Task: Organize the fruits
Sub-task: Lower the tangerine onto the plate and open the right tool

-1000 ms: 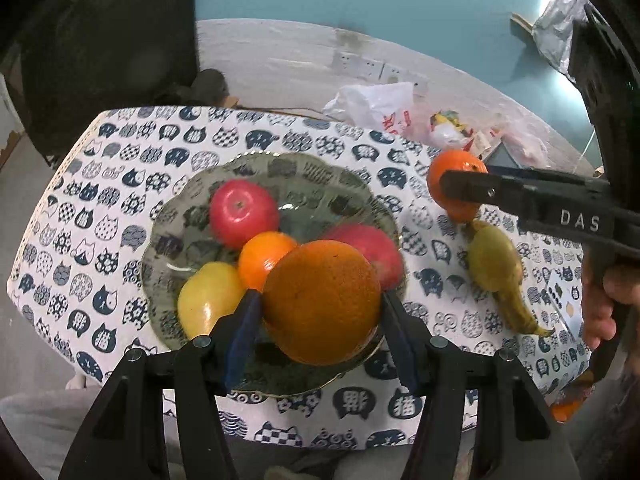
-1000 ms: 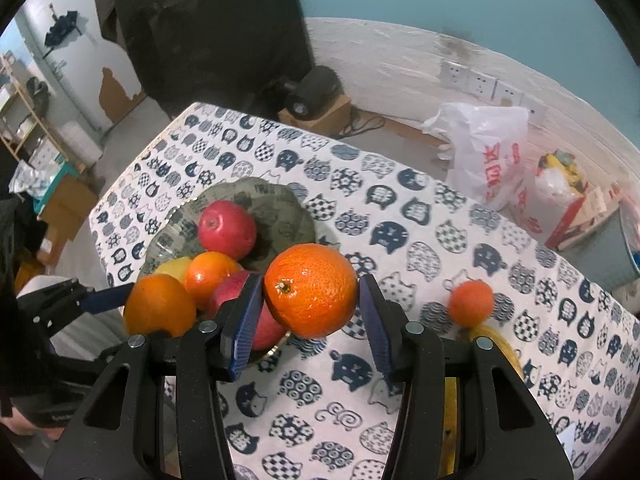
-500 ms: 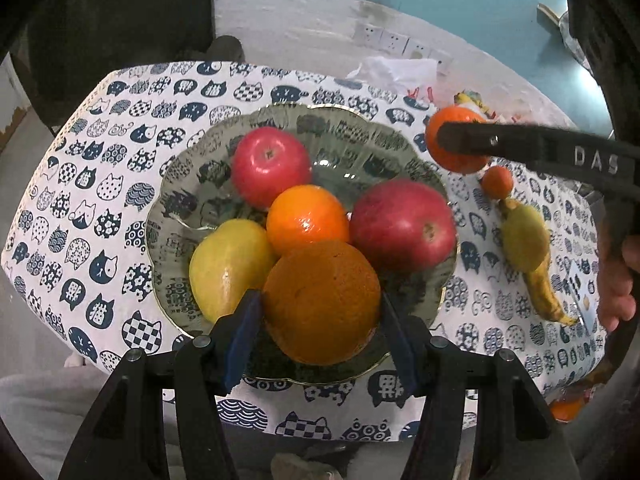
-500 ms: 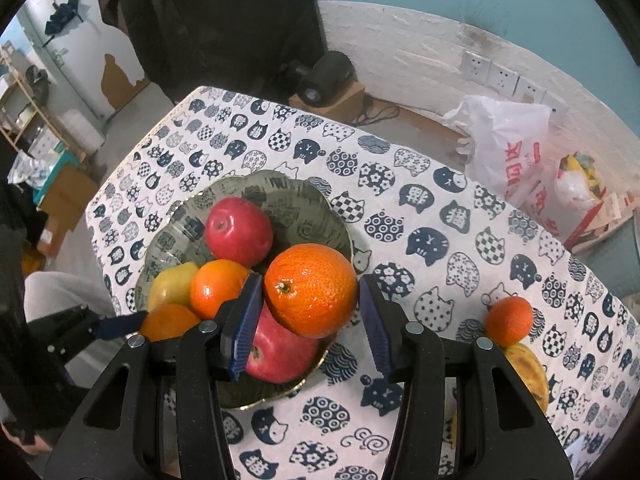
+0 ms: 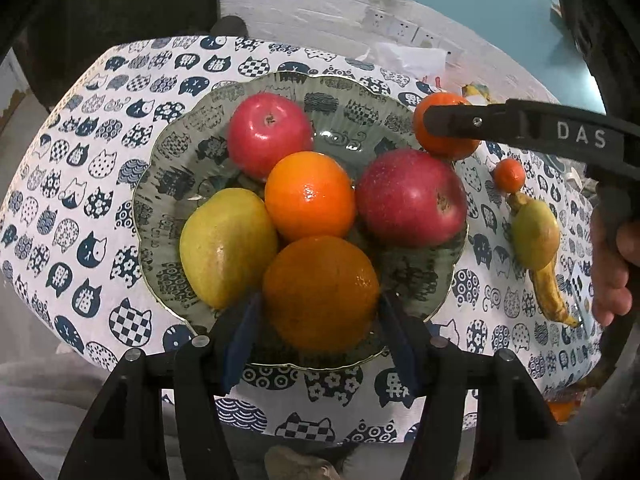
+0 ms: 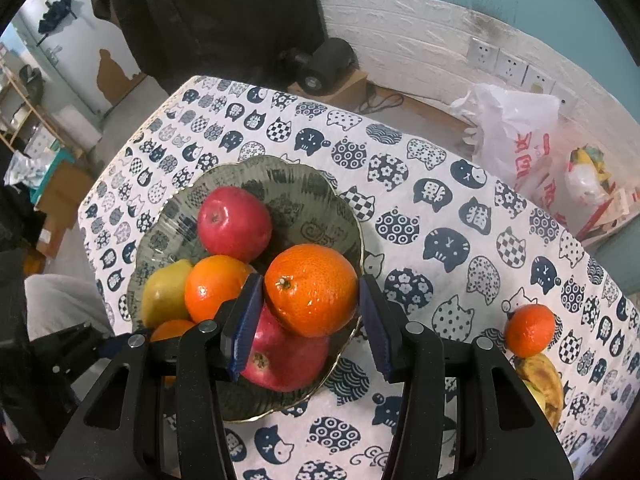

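Both hands are loaded. The left hand-held gripper is clenched around a large orange, blue pads pressed to either side, holding it at the near edge of the green patterned bowl. I can't tell whether the orange touches the bowl or hangs just above it.

Inside the bowl there's a red apple at the back, a smaller orange in the middle, a second, darker red apple to the right and a yellow-green pear on the left, the four packed close together.

On the other side, the right hand-held gripper grasps a bright orange with its stem scar showing, carried over the bowl's right rim — directly above the darker apple in the right wrist view. From the left wrist view, that gripper's black finger crosses the fruit at the bowl's far right edge.

Out on the cat-print worktop, well right of the bowl, sits a small tangerine, and just beside it a browning banana with another yellowish pear lying on it. A white plastic bag slumps on the floor beyond the worktop.
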Demonstrator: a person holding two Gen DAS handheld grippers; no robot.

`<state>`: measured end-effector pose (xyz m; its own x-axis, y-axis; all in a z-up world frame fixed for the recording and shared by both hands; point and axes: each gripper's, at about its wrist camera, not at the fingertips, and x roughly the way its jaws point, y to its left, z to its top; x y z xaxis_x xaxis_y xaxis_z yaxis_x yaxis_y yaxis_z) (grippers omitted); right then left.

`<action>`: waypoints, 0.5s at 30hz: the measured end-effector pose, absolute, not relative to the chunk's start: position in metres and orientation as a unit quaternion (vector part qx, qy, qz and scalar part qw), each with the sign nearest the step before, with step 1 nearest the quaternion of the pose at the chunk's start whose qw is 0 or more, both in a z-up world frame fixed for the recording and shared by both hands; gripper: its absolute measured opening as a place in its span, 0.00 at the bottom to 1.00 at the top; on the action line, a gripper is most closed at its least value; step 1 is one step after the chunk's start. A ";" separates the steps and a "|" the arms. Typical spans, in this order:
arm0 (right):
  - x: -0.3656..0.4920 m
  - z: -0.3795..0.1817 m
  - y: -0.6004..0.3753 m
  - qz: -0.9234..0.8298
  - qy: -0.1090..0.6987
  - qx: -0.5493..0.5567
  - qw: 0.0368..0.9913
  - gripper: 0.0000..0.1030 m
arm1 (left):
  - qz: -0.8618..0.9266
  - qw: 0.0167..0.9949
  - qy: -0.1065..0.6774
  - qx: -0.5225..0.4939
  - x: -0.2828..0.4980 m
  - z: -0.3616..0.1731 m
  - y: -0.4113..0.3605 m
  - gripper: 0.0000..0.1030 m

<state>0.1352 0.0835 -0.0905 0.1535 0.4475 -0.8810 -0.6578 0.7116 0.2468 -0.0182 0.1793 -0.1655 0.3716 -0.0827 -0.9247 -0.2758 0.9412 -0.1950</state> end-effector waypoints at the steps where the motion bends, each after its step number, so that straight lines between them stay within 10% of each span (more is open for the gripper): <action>1: 0.135 -0.091 0.085 0.366 0.536 -0.100 0.754 0.47 | 0.060 0.811 0.558 -0.164 -0.018 -0.165 0.180 0.61; 15: 0.124 -0.090 0.112 0.378 0.514 -0.127 0.759 0.48 | 0.135 0.838 0.493 -0.192 -0.006 -0.135 0.229 0.75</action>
<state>0.1236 0.1116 -0.0905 0.1845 0.4441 -0.8768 -0.7045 0.6818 0.1971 -0.0059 0.2292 -0.1347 0.4771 0.0367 -0.8781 -0.4160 0.8896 -0.1888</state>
